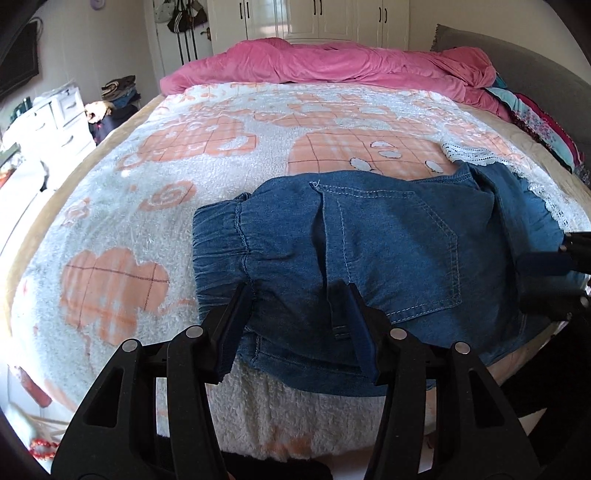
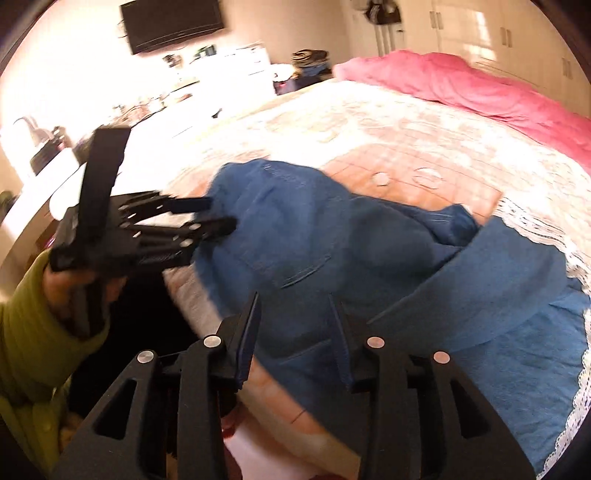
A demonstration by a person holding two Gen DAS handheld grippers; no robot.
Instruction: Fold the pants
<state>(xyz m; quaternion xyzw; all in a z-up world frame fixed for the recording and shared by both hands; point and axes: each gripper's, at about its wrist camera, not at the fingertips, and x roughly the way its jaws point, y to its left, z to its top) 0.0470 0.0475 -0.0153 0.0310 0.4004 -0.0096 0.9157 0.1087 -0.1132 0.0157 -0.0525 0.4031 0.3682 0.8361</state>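
Note:
Blue denim pants (image 1: 388,251) with white lace hems lie folded on the near edge of the bed, elastic waistband to the left, back pocket up. My left gripper (image 1: 295,295) is open, its fingers straddling the waistband corner at the bed's edge. It also shows in the right wrist view (image 2: 221,214) at the pants' left end. My right gripper (image 2: 295,302) is open just above the pants (image 2: 332,251) near the front edge; a folded-over leg (image 2: 498,295) lies to its right. The right gripper's fingers (image 1: 546,262) enter the left wrist view at the right edge.
The bed carries a white and orange fleece blanket (image 1: 184,166). A pink duvet (image 1: 332,66) is bunched at the far side. Folded clothes (image 1: 535,114) are stacked at the right. A white dresser (image 1: 55,118) and a wall television (image 2: 171,22) stand to the left.

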